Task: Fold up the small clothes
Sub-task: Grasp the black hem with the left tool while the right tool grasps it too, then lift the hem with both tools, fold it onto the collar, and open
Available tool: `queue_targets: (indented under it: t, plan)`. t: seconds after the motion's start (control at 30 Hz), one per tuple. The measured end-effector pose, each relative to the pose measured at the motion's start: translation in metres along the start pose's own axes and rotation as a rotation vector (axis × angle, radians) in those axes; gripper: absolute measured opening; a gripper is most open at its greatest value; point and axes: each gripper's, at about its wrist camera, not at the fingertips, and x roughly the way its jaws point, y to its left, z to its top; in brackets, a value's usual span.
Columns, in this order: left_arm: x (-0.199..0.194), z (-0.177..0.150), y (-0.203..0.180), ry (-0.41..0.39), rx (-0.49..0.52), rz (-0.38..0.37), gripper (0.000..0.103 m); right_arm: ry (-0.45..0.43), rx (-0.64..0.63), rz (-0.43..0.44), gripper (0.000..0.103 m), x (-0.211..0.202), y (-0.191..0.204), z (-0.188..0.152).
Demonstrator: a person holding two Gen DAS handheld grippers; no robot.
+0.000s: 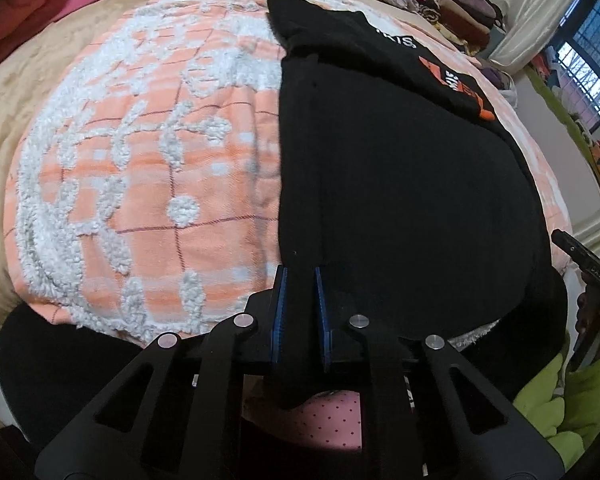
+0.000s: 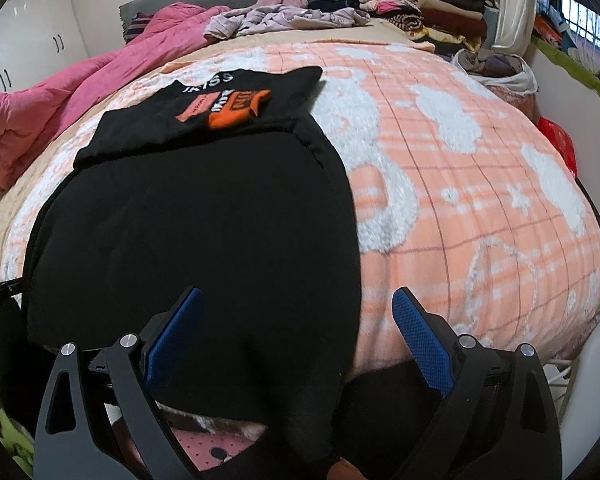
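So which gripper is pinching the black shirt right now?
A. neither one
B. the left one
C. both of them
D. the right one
B. In the left wrist view the left gripper has its blue fingers closed narrowly on a fold of the black shirt, while in the right wrist view the right gripper has its fingers spread wide apart over the shirt's near edge.

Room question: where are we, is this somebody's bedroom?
Most likely yes, a bedroom. A black garment lies on a bed under a peach and white blanket, with a pink quilt bunched at its far side, stacked folded clothes beyond, and cupboard doors along the wall.
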Motion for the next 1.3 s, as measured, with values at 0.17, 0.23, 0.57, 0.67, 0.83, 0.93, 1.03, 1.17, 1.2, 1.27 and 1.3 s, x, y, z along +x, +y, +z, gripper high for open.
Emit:
queue_targets:
  t: [0.17,0.23,0.57,0.67,0.83,0.93,1.03,1.17,1.2,1.27,1.3]
  plan:
    - [0.005,-0.001,0.002,0.016,-0.009,-0.003,0.013,0.024,0.023,0.009,0.092,0.000,-0.009,-0.007]
    - [0.005,-0.001,0.004,0.019,-0.015,-0.008,0.014,0.037,0.037,0.021,0.082,0.001,-0.013,-0.010]
    - [0.010,-0.001,0.005,0.028,-0.035,-0.021,0.019,0.123,0.045,0.084,0.052,0.014,-0.013,-0.021]
    - [0.010,-0.002,0.004,0.028,-0.034,-0.023,0.020,0.149,0.068,0.092,0.050,0.021,-0.017,-0.024]
    - [0.011,-0.002,0.004,0.030,-0.035,-0.029,0.022,0.175,0.079,0.129,0.038,0.026,-0.019,-0.028]
    - [0.011,-0.002,0.002,0.031,-0.027,-0.039,0.007,0.170,0.078,0.137,0.018,0.021,-0.021,-0.027]
    - [0.008,-0.001,-0.003,0.025,-0.006,-0.030,0.005,0.158,0.076,0.145,0.007,0.014,-0.025,-0.027]
    - [0.001,0.001,0.000,0.015,-0.023,-0.052,0.005,0.123,0.079,0.196,0.007,-0.001,-0.030,-0.022]
    - [-0.001,0.002,0.001,0.011,-0.031,-0.059,0.003,0.108,0.085,0.215,0.007,-0.006,-0.031,-0.020]
    - [-0.009,0.004,0.004,-0.008,-0.046,-0.081,0.002,0.079,0.091,0.243,0.006,-0.015,-0.033,-0.013]
    - [-0.014,0.006,0.006,-0.021,-0.055,-0.094,0.002,0.064,0.094,0.257,0.006,-0.019,-0.033,-0.010]
